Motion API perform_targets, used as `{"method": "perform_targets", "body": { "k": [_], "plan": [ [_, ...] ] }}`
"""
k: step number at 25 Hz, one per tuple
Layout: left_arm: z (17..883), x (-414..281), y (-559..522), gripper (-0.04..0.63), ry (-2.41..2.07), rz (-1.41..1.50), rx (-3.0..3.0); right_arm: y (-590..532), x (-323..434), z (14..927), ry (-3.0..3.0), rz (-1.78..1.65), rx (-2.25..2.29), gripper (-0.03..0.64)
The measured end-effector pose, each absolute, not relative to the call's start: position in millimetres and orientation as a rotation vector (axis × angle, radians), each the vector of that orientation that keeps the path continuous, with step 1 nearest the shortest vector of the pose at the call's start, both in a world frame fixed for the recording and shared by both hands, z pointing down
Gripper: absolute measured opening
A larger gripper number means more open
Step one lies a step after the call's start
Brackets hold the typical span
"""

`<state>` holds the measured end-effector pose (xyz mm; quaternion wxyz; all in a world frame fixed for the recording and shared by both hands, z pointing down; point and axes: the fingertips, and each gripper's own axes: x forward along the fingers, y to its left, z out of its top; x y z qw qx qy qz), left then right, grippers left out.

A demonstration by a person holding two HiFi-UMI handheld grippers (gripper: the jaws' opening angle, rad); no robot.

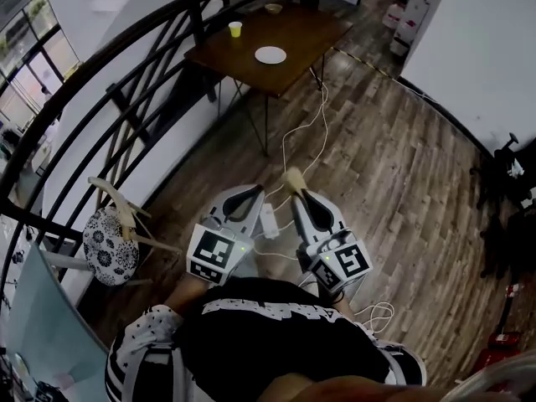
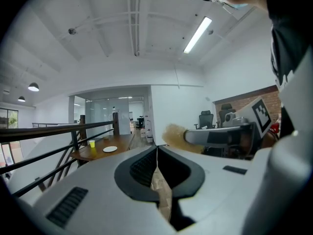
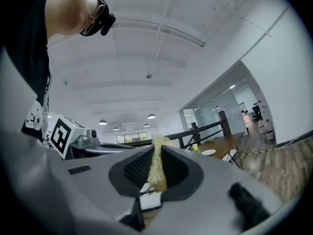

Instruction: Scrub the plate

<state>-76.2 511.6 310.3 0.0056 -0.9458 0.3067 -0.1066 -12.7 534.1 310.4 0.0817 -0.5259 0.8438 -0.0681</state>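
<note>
The left hand-held gripper (image 2: 157, 149) is pressed together. The right hand-held gripper (image 3: 155, 150) pinches a tan fibrous pad (image 3: 156, 166), largely hidden between its jaws. The distant white round plate (image 1: 270, 54) is indistinct.

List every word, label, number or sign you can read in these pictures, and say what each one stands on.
Nothing reads as words.
Shirt: white chest print, too blurred to read.
Left gripper, cube: black-and-white marker pattern, no letters.
Right gripper, shut on a sponge, cube: pattern only.
Boxes: red marks, too small to read.
</note>
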Motion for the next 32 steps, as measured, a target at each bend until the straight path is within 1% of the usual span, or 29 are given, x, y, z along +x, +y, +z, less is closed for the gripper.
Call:
{"method": "perform_targets", "body": {
  "k": [9, 17, 27, 32],
  "plan": [
    [311, -88, 480, 0.014, 1.025, -0.317, -2.984, 502, -24, 301, 2.562, -0.2, -1.543, 0.049],
    [320, -97, 448, 0.014, 1.058, -0.332, -2.986, 475, -17, 308, 2.55, -0.205, -1.606, 0.049],
    [335, -78, 400, 0.014, 0.996, -0.34, -3.046, 433, -4, 317, 2.537, -0.242, -1.689, 0.049],
    [339, -78, 380, 0.014, 0.979, -0.334, -3.063, 412, -9, 318, 2.553, -0.238, -1.69, 0.049]
  ]
}}
